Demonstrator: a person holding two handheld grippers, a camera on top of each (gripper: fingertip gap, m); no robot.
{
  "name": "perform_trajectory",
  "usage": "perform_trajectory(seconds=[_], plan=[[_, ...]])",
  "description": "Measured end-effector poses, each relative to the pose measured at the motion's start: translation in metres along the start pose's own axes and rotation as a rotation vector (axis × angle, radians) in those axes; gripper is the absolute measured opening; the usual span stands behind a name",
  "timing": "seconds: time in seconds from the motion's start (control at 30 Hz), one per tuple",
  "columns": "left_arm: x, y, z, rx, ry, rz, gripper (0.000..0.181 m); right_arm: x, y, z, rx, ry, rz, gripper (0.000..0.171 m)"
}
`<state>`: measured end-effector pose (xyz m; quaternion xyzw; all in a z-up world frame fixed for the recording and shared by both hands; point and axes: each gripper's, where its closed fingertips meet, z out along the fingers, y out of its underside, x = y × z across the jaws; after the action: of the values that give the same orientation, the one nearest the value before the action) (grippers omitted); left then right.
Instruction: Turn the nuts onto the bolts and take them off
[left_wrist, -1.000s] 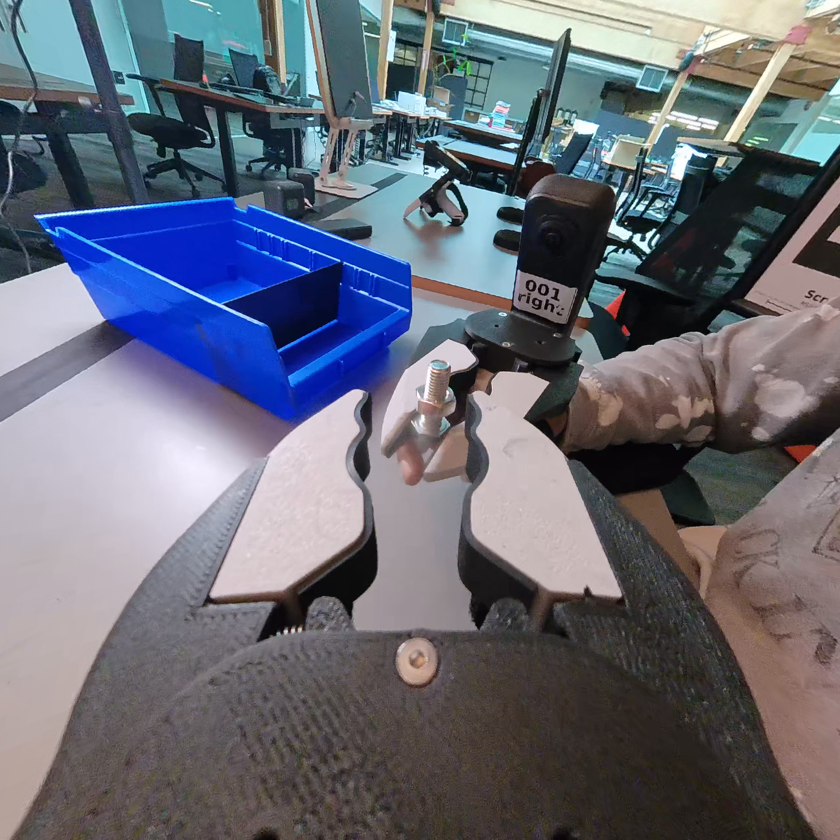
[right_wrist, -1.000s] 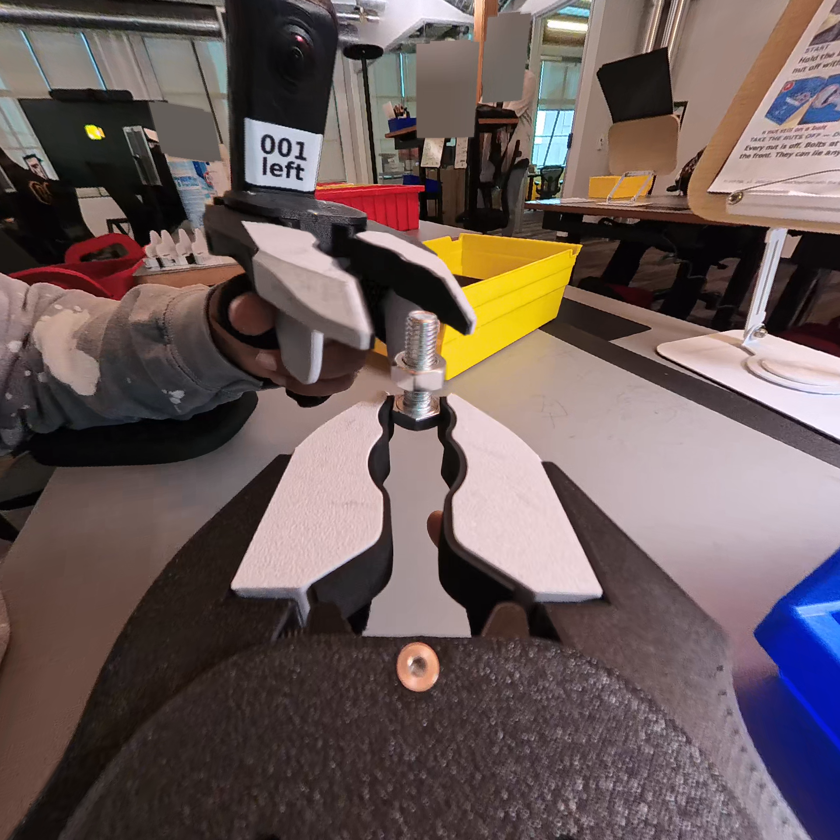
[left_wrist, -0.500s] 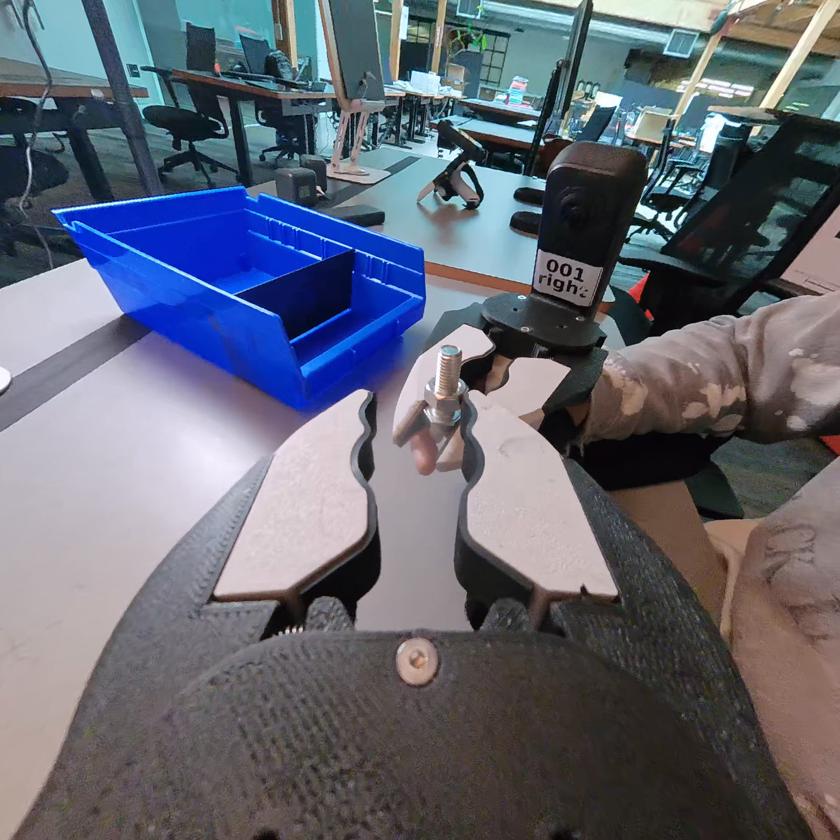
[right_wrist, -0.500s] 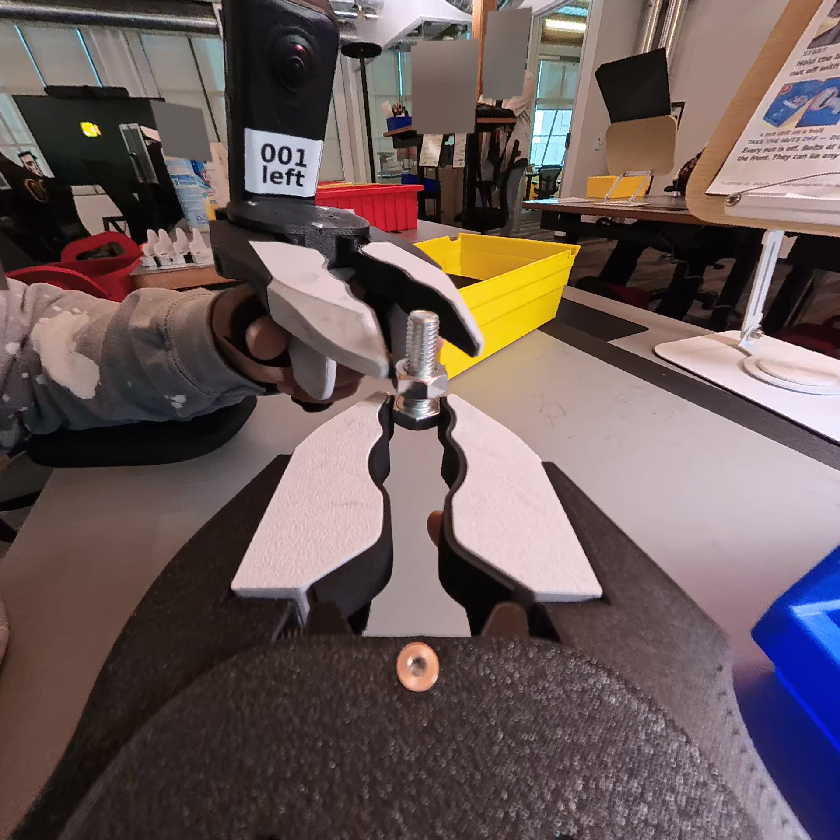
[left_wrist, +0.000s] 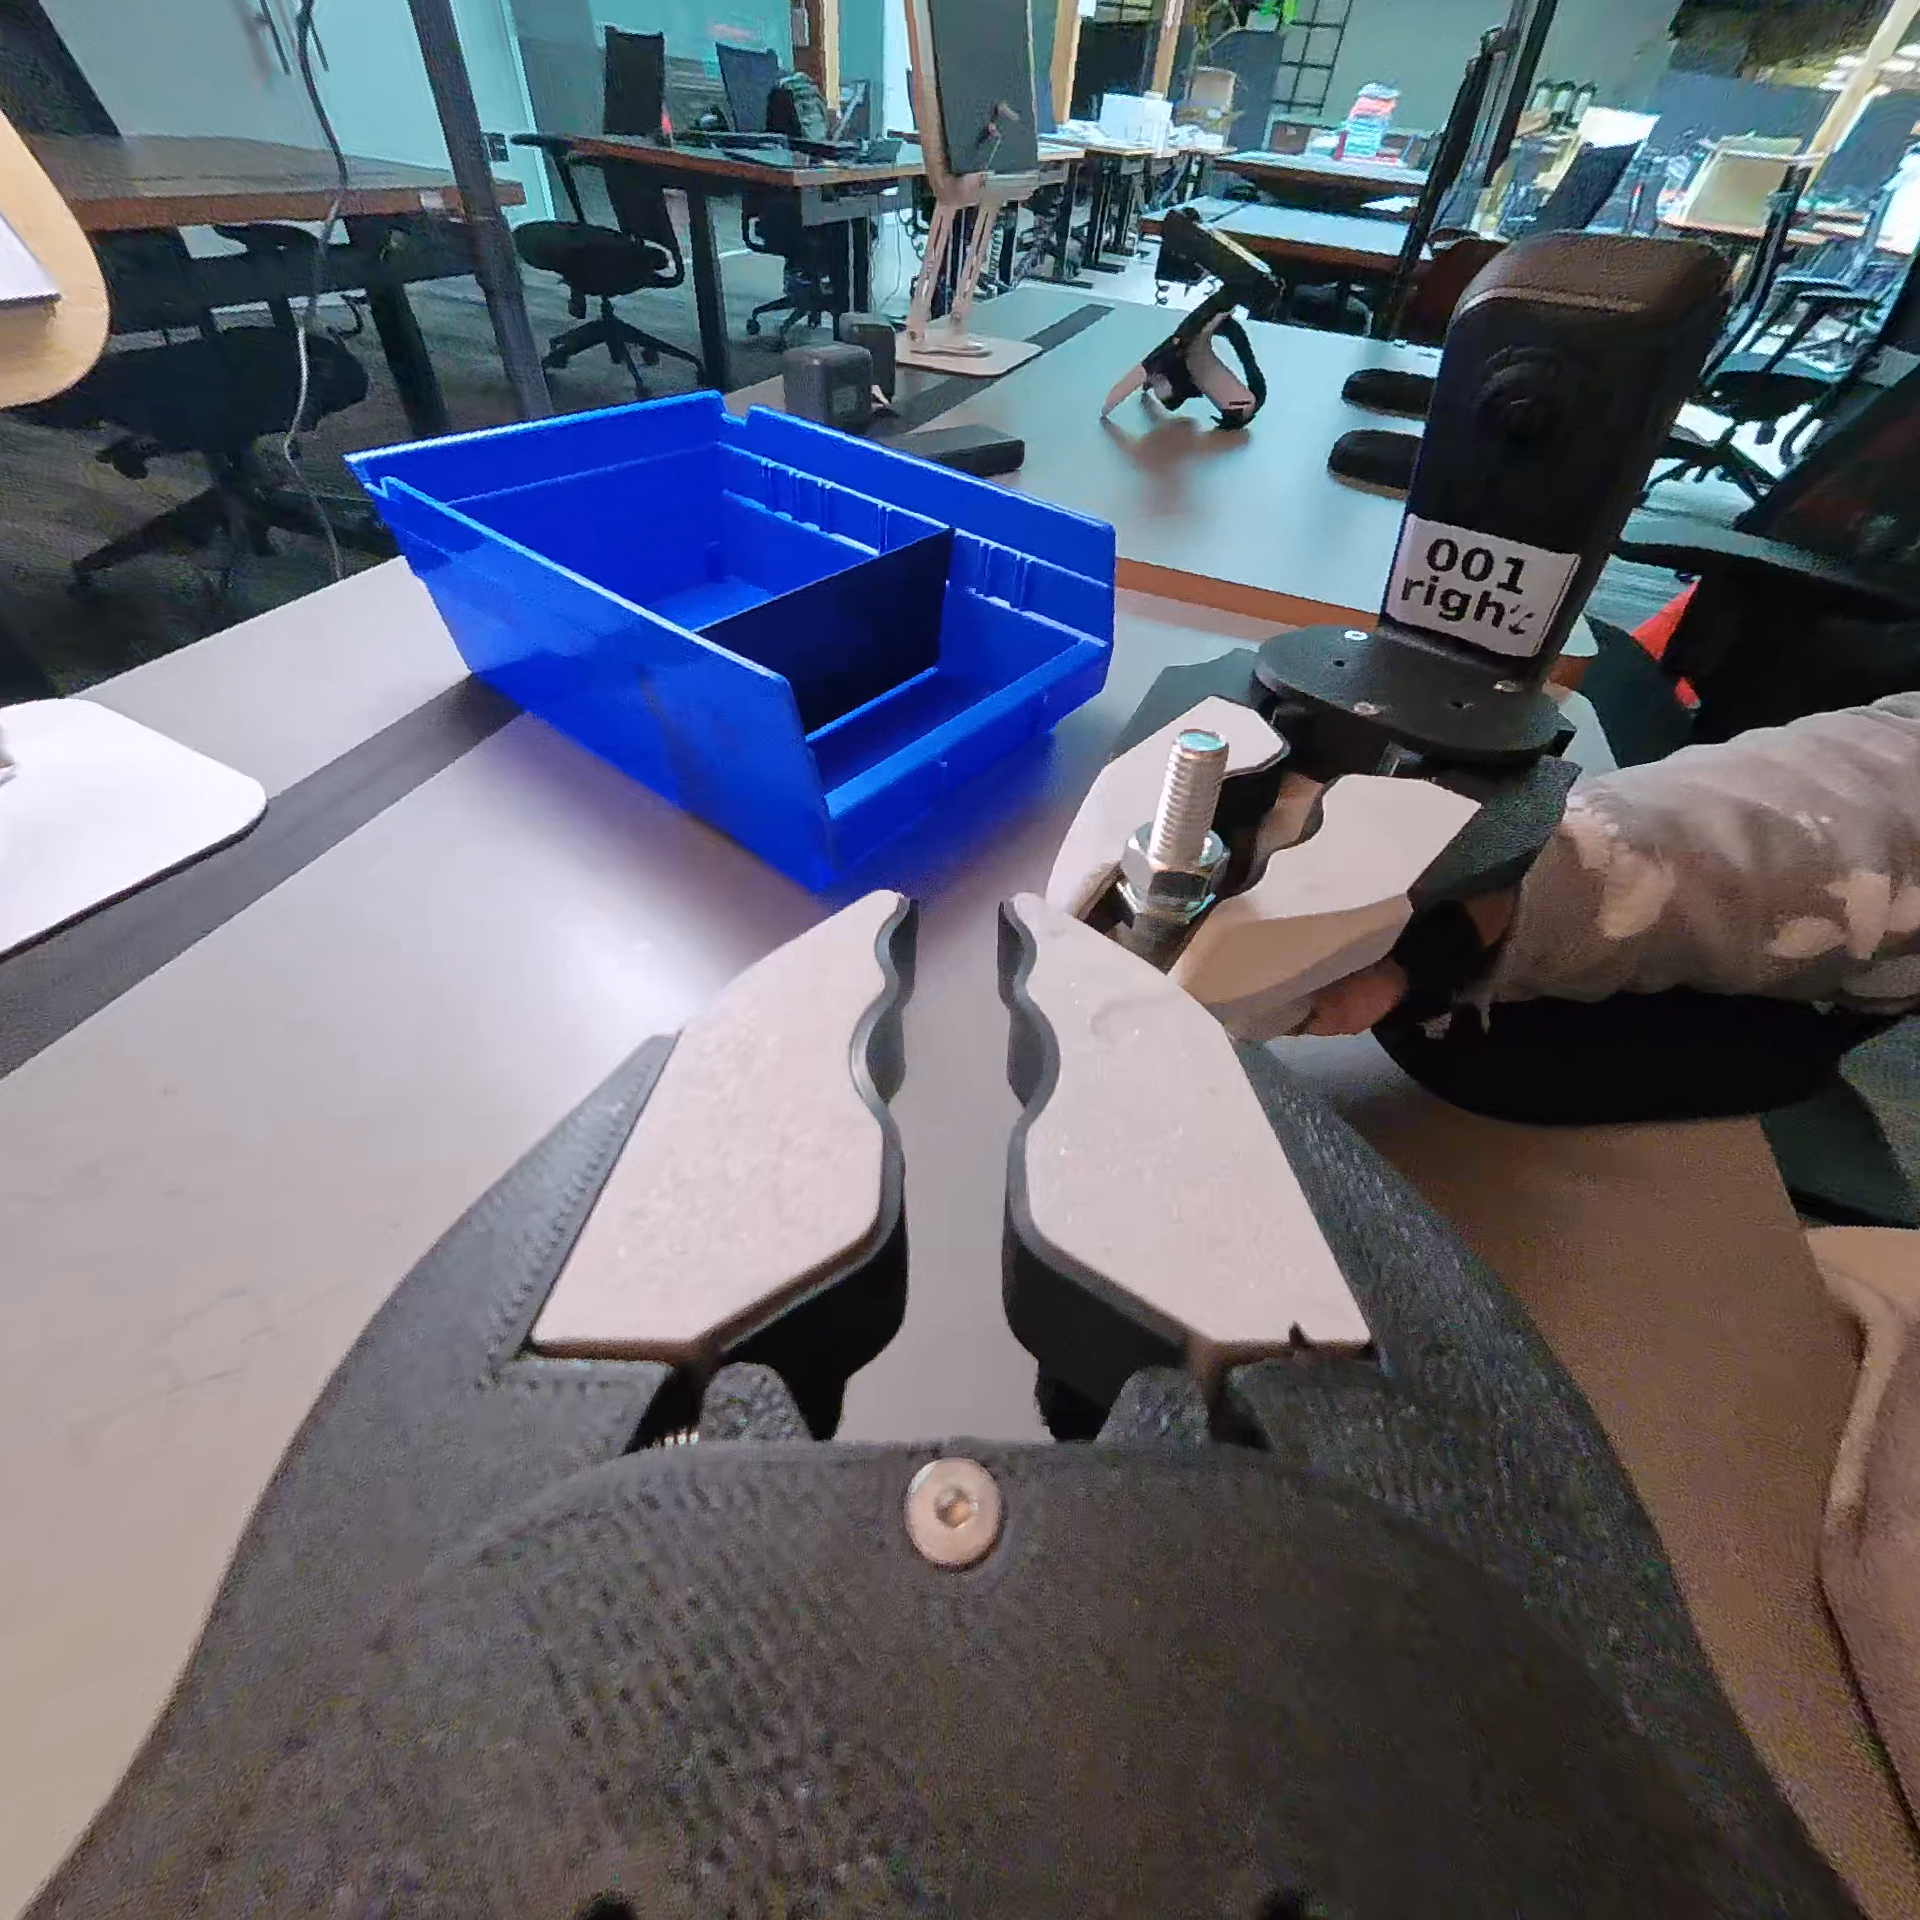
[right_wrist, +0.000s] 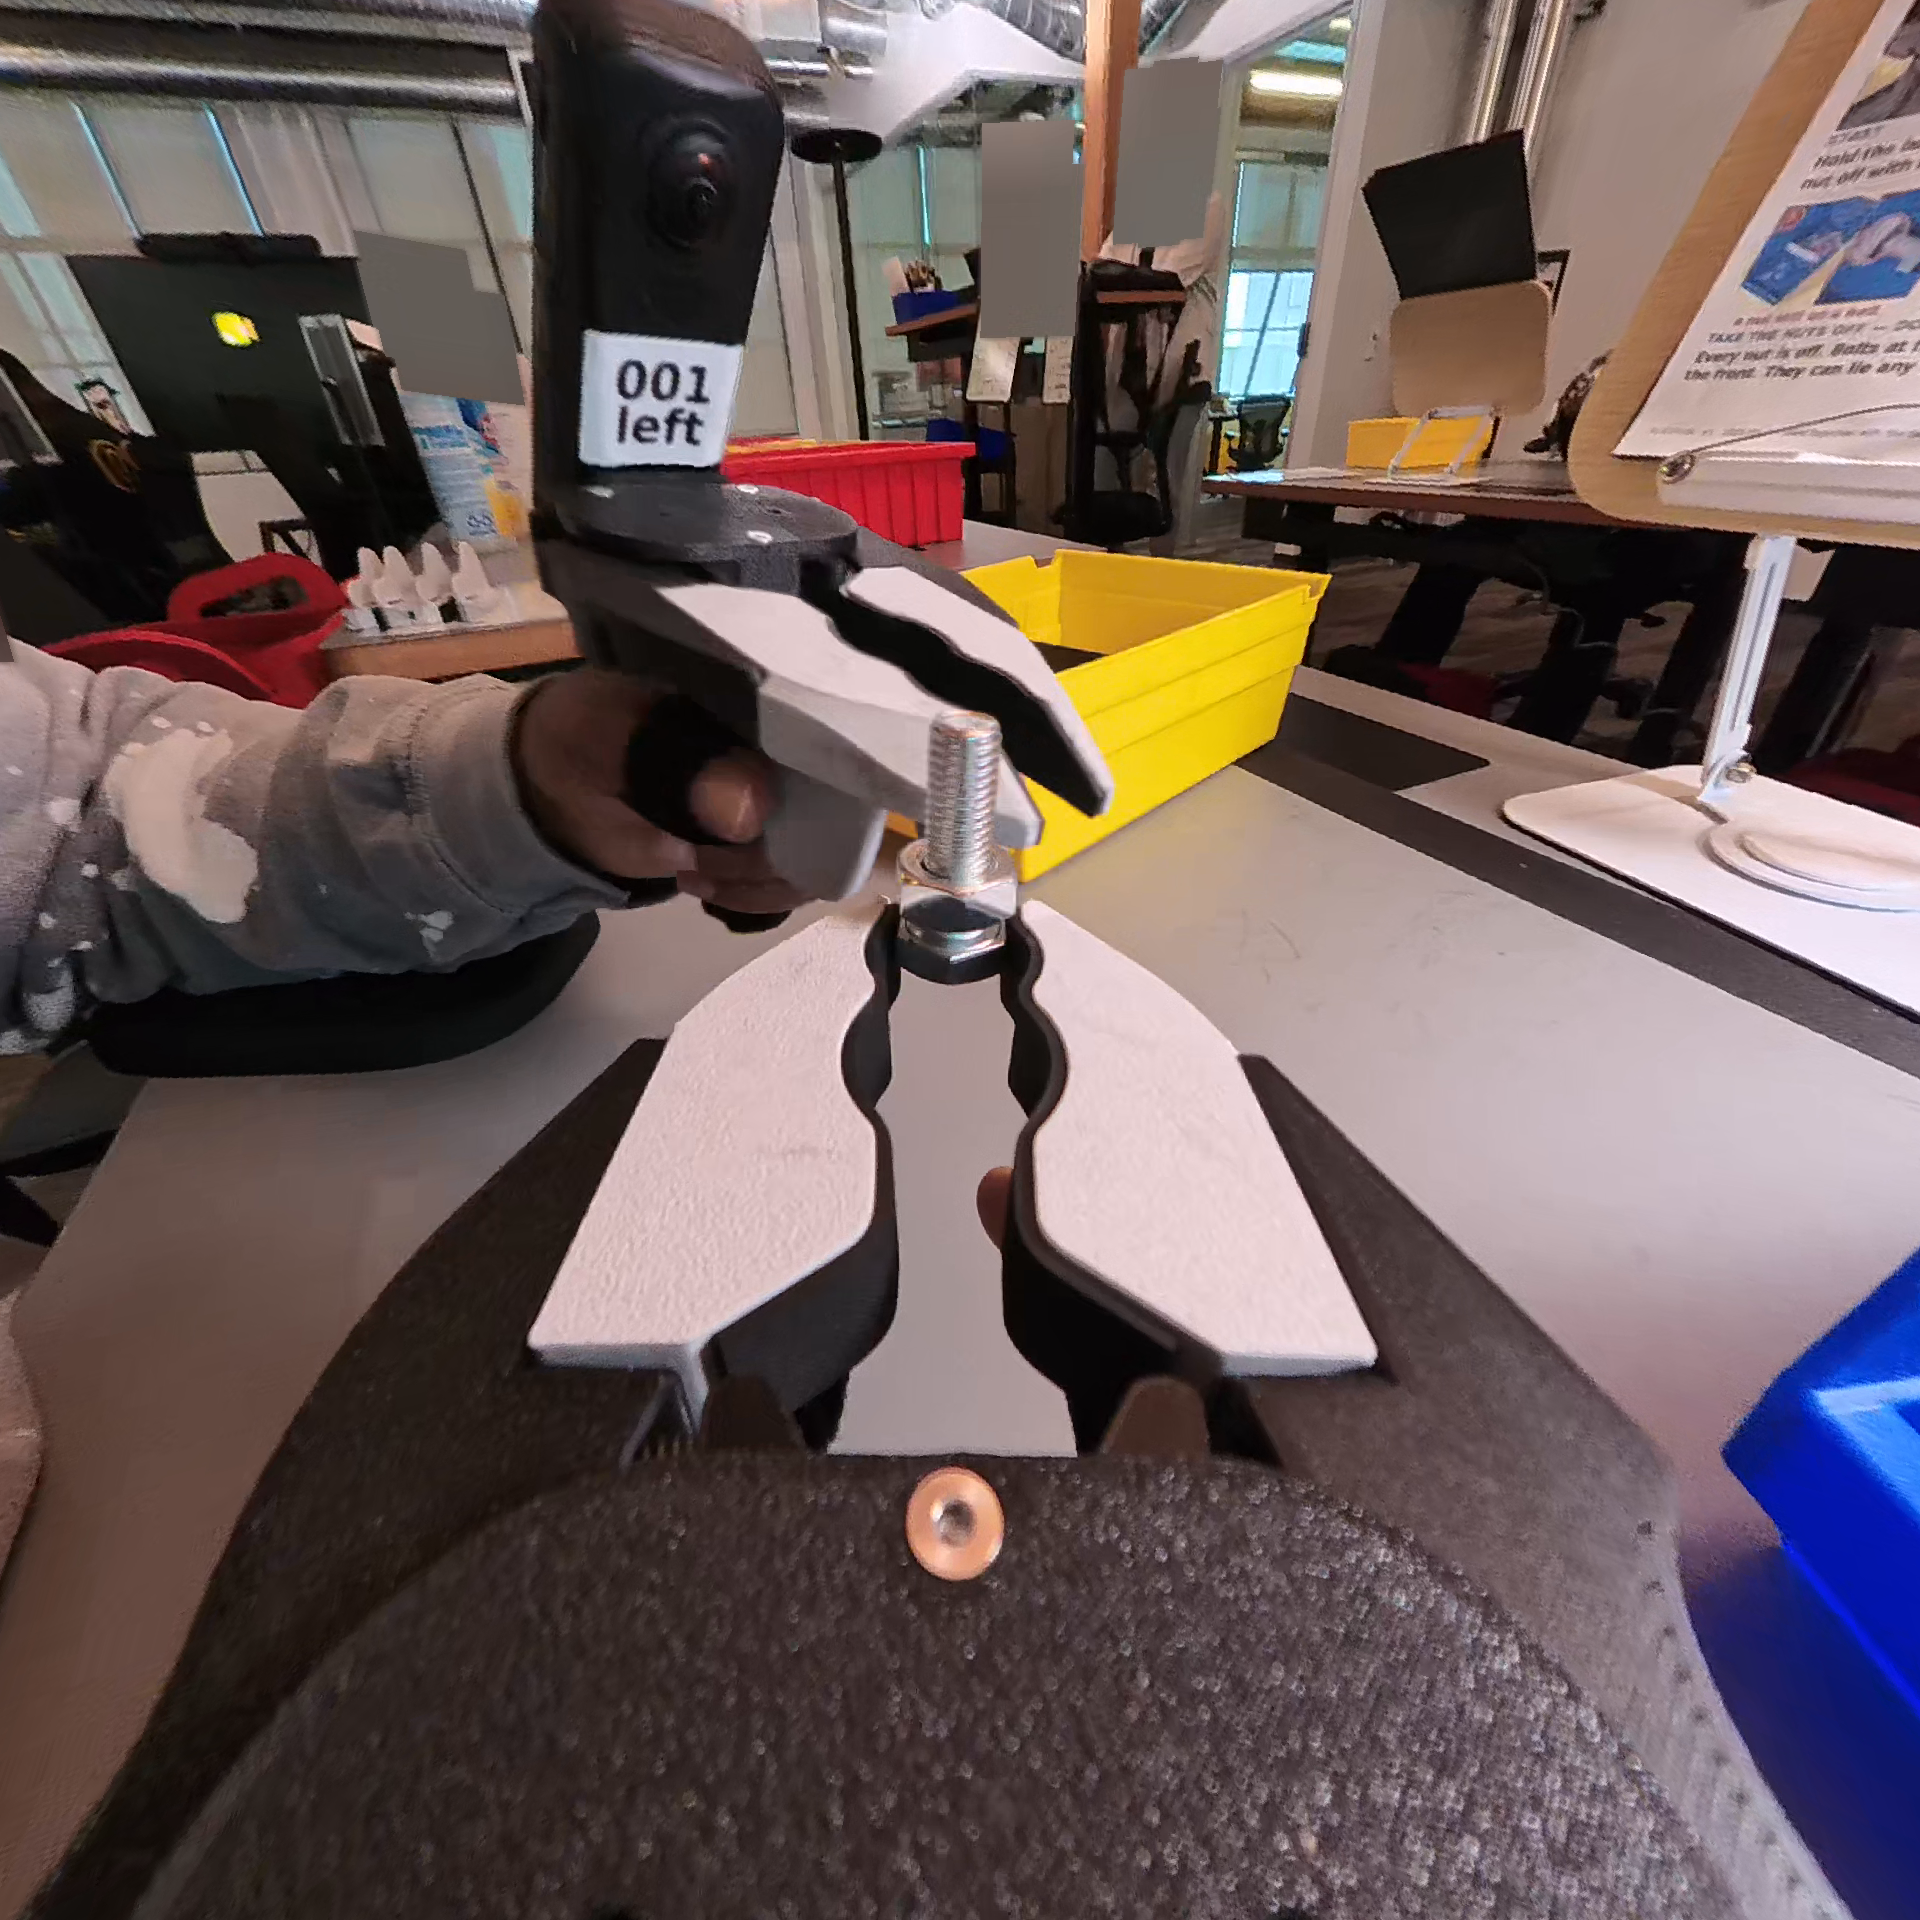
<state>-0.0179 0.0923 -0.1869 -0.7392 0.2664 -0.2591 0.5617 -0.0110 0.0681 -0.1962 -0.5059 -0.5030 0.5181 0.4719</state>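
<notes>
**Now: bolt upright in your right gripper, left jaws empty**

Your right gripper (right_wrist: 951, 940) pinches the bolt (right_wrist: 961, 790) by its head, shank standing upright above the fingertips. One nut (right_wrist: 956, 878) sits low on the thread, just above the head. Your left gripper (left_wrist: 954, 914) hangs just beside the bolt without touching it; its jaws stand a little apart with nothing between them. From your right wrist view, the left gripper's (right_wrist: 1049, 795) tips sit behind the upper thread, apart from the nut. Both grippers are held above the grey table (left_wrist: 312, 1039). A blue bin (left_wrist: 727, 623) rests on the table beyond the left gripper; a yellow bin (right_wrist: 1174, 644) lies farther back.
</notes>
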Motion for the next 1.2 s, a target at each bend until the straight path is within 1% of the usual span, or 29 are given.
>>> perform_trajectory(seconds=[0.07,0.17,0.27,0.37,0.47,0.57,0.7,0.77,0.83,0.9,0.97,1.03,1.1,1.2], plan=[[-0.001,-0.003,-0.003,0.025,0.022,-0.049,0.018,0.001,0.0,0.0,-0.008,0.009,-0.012,0.018],[-0.005,-0.006,-0.007,0.039,0.005,-0.034,0.018,0.005,0.004,0.0,-0.03,0.024,0.008,0.018],[-0.01,-0.012,-0.014,0.073,-0.025,-0.028,0.011,0.015,0.005,-0.002,-0.057,0.064,0.016,0.018],[-0.018,-0.02,-0.027,0.126,-0.067,-0.031,0.0,0.039,0.004,-0.011,-0.102,0.145,0.023,0.018],[-0.026,-0.019,-0.04,0.139,-0.116,-0.041,0.0,0.079,-0.007,-0.033,-0.143,0.282,0.007,0.018],[-0.027,-0.008,-0.05,0.126,-0.133,-0.062,0.0,0.131,-0.026,-0.061,-0.217,0.437,0.017,0.018],[-0.028,0.008,-0.058,0.095,-0.153,-0.074,0.0,0.23,-0.038,-0.095,-0.447,0.662,0.005,0.018],[-0.029,0.008,-0.062,0.101,-0.17,-0.066,0.0,0.285,-0.021,-0.109,-0.658,0.758,0.025,0.019],[-0.033,0.007,-0.067,0.105,-0.201,-0.037,0.0,0.33,0.008,-0.119,-0.831,0.81,0.122,0.019],[-0.041,0.008,-0.073,0.103,-0.261,0.014,0.0,0.36,0.038,-0.125,-0.949,0.84,0.238,0.019],[-0.055,0.013,-0.082,0.092,-0.337,0.056,0.0,0.381,0.063,-0.135,-1.059,0.889,0.286,0.019],[-0.067,0.017,-0.09,0.085,-0.399,0.078,0.0,0.394,0.083,-0.141,-1.117,0.924,0.346,0.018],[-0.076,0.018,-0.096,0.091,-0.424,0.064,0.0,0.401,0.097,-0.144,-1.135,0.944,0.406,0.018],[-0.085,0.018,-0.102,0.102,-0.448,0.048,0.0,0.406,0.106,-0.145,-1.145,0.955,0.436,0.019]])
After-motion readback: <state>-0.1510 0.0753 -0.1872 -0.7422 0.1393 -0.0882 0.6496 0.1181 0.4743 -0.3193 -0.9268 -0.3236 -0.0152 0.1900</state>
